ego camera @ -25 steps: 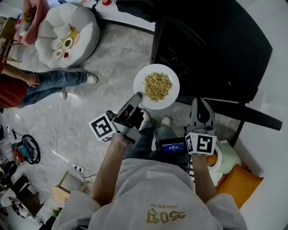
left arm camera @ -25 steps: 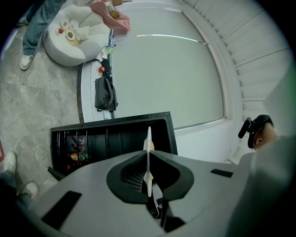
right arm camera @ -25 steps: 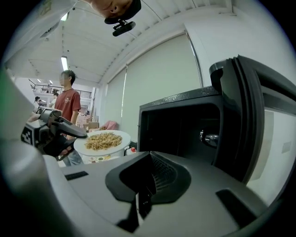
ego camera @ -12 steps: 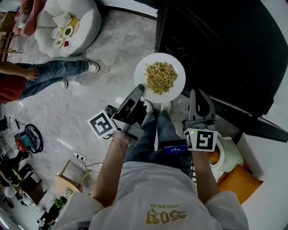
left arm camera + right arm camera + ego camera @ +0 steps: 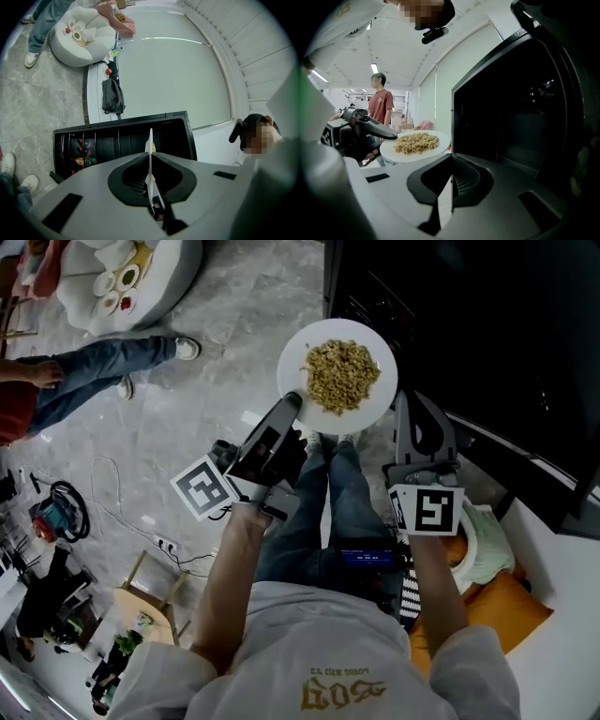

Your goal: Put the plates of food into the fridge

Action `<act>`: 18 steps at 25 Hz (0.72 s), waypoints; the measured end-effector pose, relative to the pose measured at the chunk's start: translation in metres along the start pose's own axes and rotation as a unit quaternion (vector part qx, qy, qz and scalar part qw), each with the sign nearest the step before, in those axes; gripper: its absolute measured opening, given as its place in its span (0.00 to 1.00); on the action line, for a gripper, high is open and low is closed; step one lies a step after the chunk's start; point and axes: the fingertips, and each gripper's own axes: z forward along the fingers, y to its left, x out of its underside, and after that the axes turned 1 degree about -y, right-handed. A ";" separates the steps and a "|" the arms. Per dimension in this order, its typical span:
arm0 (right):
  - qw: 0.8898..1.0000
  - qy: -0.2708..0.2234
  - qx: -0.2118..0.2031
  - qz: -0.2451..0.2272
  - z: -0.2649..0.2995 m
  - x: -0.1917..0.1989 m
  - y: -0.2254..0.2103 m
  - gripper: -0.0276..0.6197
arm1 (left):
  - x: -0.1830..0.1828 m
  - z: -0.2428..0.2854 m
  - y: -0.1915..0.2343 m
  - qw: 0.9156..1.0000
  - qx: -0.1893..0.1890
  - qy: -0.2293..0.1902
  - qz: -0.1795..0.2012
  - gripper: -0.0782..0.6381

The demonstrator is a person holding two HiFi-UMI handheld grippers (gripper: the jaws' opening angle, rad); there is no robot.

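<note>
Plate [image 5: 379,405] pinched level, left hand-held gripper [image 5: 290,401] outstretched

A home-like set inside a large hall is suggested: a marble-patterned floor [image 5: 216,381], a white cushioned seat [image 5: 173,277] and a black fridge [image 5: 487,334] are seen, with loose cables [image 5: 103,512] and ceiling strip lights [image 5: 375,68].

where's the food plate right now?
Head view, top centre: plate held by its rim in the left gripper, in front of the open fridge.
</note>
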 end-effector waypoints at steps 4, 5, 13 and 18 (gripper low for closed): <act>1.000 0.008 0.003 0.003 -0.002 0.019 0.005 0.05 | 0.005 -0.004 0.011 1.000 0.006 0.006 -0.005 0.13; 1.000 0.009 0.004 0.003 -0.003 0.022 0.006 0.05 | 0.006 -0.005 0.014 1.000 0.006 0.009 -0.004 0.13; 1.000 0.013 0.007 0.000 -0.010 0.042 0.007 0.05 | 0.021 -0.015 0.042 1.000 -0.008 0.011 -0.014 0.13; 1.000 0.010 0.008 0.006 -0.019 0.051 0.010 0.05 | 0.034 -0.023 0.055 1.000 -0.015 0.009 -0.020 0.13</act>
